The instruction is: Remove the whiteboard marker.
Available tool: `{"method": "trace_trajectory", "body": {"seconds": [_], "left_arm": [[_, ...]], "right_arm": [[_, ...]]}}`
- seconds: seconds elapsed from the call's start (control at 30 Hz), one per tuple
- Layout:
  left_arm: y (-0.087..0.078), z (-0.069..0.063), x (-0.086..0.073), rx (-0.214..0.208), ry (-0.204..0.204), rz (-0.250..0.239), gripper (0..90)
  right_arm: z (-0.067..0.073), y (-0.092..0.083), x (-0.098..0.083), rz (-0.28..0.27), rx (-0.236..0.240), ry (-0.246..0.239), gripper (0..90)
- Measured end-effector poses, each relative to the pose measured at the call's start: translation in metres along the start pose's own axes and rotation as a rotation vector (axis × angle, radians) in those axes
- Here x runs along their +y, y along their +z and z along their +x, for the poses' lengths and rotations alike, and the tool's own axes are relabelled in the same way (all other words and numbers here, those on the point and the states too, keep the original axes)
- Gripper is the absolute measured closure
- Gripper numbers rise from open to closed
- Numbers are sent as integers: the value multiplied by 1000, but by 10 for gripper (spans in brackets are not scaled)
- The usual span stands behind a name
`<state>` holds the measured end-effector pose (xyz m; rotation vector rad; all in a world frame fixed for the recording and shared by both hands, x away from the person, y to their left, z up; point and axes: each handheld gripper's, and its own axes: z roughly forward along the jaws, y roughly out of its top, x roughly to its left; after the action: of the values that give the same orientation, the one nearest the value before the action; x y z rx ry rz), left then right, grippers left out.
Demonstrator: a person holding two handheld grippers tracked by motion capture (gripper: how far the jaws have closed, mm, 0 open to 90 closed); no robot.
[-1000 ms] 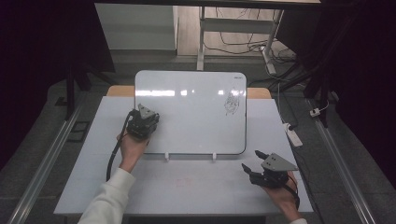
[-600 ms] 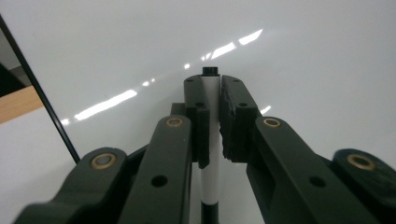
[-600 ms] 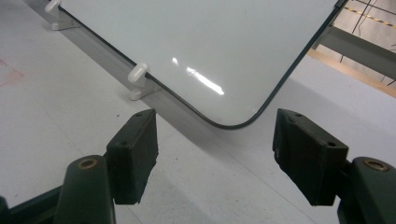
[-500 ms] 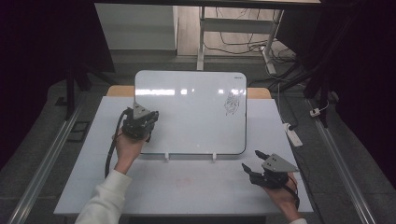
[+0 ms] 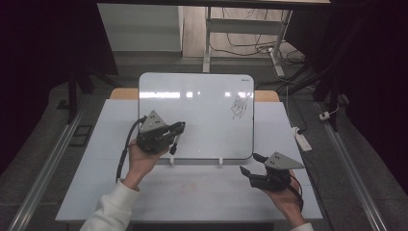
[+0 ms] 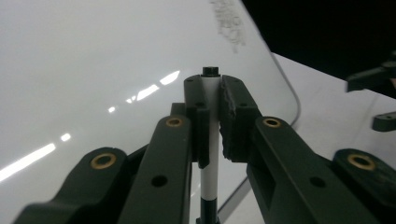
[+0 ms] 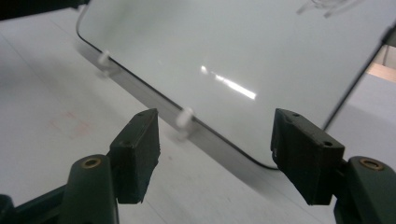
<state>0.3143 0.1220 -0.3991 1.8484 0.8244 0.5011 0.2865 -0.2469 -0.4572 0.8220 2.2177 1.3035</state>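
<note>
A whiteboard (image 5: 202, 110) lies on the white table (image 5: 192, 197), with a dark scribble (image 5: 239, 107) near its far right corner. Over the board's near left part, my left gripper (image 5: 177, 130) is shut on a white marker (image 5: 174, 145) with black ends. In the left gripper view the marker (image 6: 211, 116) stands pinched between the two pads (image 6: 236, 116), its black end poking out above them, and the scribble (image 6: 229, 23) lies far ahead. My right gripper (image 5: 251, 163) hovers open and empty off the board's near right corner. In its own view the jaws (image 7: 215, 140) face the board's near edge (image 7: 224, 56).
Two small white pegs (image 5: 172, 161) (image 5: 220, 161) stand at the board's near edge. A white power strip (image 5: 302, 139) lies just off the table's right side. Cables run across the floor behind the table. Dark frame rails flank the table.
My left gripper, still holding the marker, has lifted and shifted a little right over the board, and its grey plate now faces up. The right gripper has barely moved.
</note>
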Motion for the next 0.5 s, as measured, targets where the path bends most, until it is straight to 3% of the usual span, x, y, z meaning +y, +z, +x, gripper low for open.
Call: {"method": "trace_trajectory", "body": {"seconds": [0.07, 0.17, 0.5], "left_arm": [[6, -11, 2, -46, 14, 2, 811], [13, -21, 2, -84, 20, -1, 811], [27, -49, 4, -145, 58, 5, 811]], "right_arm": [[5, 4, 8, -16, 27, 15, 324], [14, 13, 19, -19, 51, 13, 324], [44, 43, 35, 31, 128, 11, 337]]}}
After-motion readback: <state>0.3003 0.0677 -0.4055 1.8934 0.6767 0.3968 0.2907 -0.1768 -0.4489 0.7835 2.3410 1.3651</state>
